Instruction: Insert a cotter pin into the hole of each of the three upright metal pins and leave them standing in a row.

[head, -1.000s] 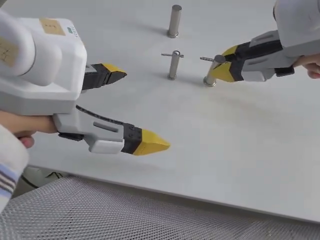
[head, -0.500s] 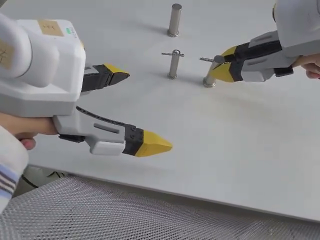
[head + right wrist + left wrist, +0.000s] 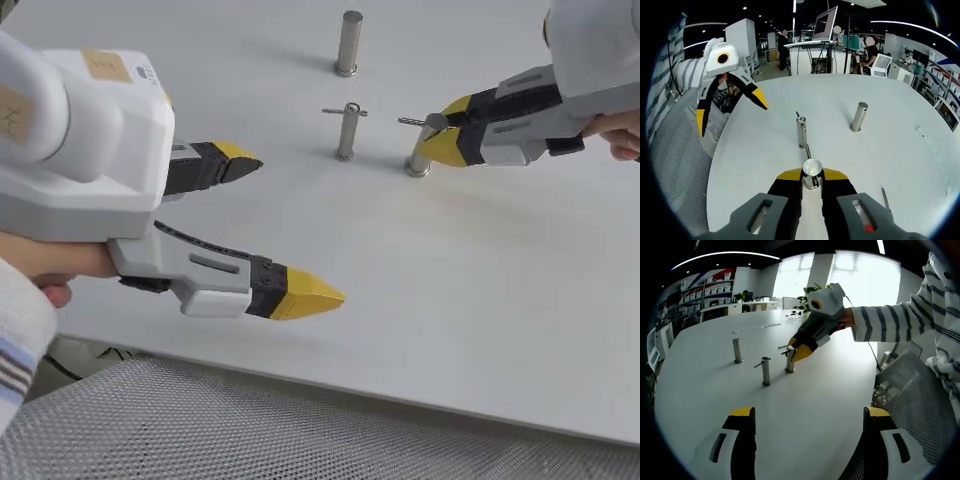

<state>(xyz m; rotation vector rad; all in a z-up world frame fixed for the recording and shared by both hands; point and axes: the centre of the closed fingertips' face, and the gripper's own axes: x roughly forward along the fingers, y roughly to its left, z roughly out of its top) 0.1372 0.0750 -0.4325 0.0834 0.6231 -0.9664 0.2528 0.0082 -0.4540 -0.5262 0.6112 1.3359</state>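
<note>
Right gripper (image 3: 440, 135) clenched, apparently on a thin steel cotter pin (image 3: 410, 121) lying level through the nearest upright grey metal pin (image 3: 418, 160), tip toward 9 o'clock; left gripper (image 3: 295, 228) released, at 7 o'clock

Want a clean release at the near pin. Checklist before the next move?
1. Cotter pin through middle metal pin: ok.
2. Second cotter pin through near metal pin: its tip shows on the far side. Fully seated: cannot tell.
3. Right gripper closed around near metal pin's top: ok.
4. Near metal pin upright: cannot tell, the gripper covers its upper part.
5. Far metal pin fitted: not ok, no cotter pin in it.
6. Left gripper open, clear of the row: ok.
</note>
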